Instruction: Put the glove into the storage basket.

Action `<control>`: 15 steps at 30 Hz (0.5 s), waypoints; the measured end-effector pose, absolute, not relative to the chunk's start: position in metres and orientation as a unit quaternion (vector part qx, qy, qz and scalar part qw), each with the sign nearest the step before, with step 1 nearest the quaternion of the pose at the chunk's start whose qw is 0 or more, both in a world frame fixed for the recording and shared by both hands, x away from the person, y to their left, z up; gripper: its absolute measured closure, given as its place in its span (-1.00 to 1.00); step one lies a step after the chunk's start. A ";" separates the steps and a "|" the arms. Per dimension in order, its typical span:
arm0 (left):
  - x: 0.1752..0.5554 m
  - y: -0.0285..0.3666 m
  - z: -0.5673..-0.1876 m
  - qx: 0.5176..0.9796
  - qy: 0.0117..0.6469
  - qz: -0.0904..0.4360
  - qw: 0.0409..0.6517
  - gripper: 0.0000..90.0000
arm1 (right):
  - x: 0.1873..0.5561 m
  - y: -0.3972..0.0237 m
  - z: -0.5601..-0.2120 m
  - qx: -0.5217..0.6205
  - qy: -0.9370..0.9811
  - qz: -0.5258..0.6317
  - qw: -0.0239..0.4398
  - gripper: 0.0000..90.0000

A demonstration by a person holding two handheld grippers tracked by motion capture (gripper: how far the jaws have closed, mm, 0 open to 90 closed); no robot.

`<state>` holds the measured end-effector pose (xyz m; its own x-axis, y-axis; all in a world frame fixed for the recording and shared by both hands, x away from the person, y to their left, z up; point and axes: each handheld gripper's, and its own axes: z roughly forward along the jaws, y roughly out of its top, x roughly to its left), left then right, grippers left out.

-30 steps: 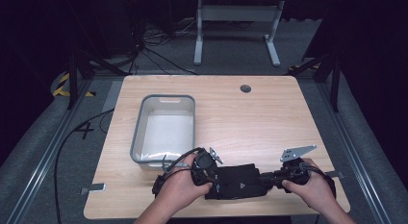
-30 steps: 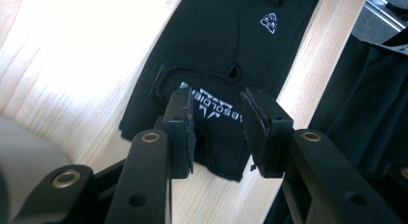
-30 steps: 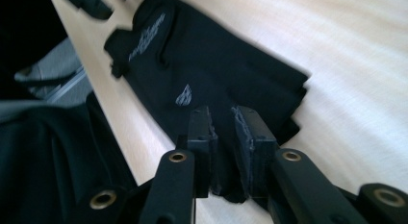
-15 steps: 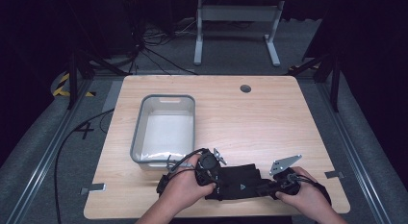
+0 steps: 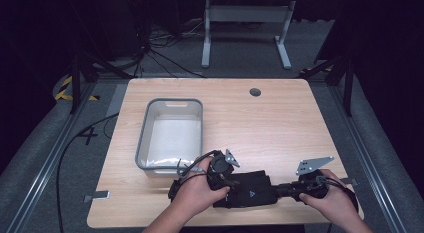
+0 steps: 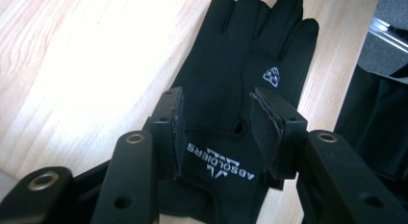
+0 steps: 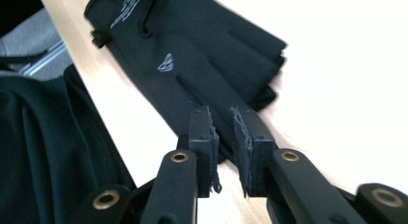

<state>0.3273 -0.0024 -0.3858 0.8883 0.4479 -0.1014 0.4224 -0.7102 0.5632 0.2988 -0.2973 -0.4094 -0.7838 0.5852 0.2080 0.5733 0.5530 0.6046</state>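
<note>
The grey bin (image 5: 172,135) sits far left on the counter (image 5: 280,123), well clear. At the near edge lies the black glove (image 6: 231,89). The left tongs (image 6: 219,132), jaws just widened, straddle its cuff half spread without pinching; closing there could bunch the fabric. The right tongs (image 7: 223,137), narrowly parted, flank one fingertip; such a thin hold could slip.
</note>
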 end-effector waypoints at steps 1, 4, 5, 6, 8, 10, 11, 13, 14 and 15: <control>0.327 -0.002 -0.386 0.924 0.235 0.021 0.299 0.25 | 0.299 -0.297 -0.409 0.329 0.881 0.340 0.009 0.75; 0.328 -0.007 -0.383 0.920 0.224 0.039 0.320 0.23 | 0.301 -0.310 -0.406 0.347 0.865 0.361 0.013 0.66; 0.329 -0.008 -0.382 0.919 0.223 0.038 0.322 0.23 | 0.302 -0.312 -0.405 0.351 0.861 0.367 0.013 0.65; 0.330 -0.008 -0.382 0.918 0.224 0.037 0.324 0.22 | 0.303 -0.315 -0.405 0.354 0.858 0.372 0.014 0.64; 0.332 -0.010 -0.381 0.919 0.223 0.035 0.323 0.22 | 0.306 -0.322 -0.406 0.364 0.849 0.382 0.022 0.62; 0.334 -0.013 -0.383 0.921 0.221 0.029 0.320 0.21 | 0.308 -0.328 -0.408 0.371 0.845 0.385 0.032 0.59; 0.335 -0.014 -0.384 0.922 0.219 0.028 0.318 0.19 | 0.309 -0.332 -0.409 0.374 0.841 0.388 0.035 0.59; 0.336 -0.017 -0.387 0.922 0.217 0.026 0.319 0.17 | 0.311 -0.338 -0.411 0.385 0.835 0.392 0.033 0.57; 0.336 -0.017 -0.387 0.922 0.217 0.026 0.319 0.17 | 0.312 -0.341 -0.412 0.386 0.833 0.393 0.036 0.56; 0.337 -0.020 -0.390 0.924 0.214 0.021 0.315 0.17 | 0.313 -0.344 -0.414 0.391 0.831 0.394 0.040 0.56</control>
<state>0.3369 -0.0200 -0.3898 0.9078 0.4083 -0.0960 0.3819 -0.7100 0.5916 0.3125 -0.3441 -0.4136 -0.6906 0.6815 0.2419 0.6187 0.3835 0.6856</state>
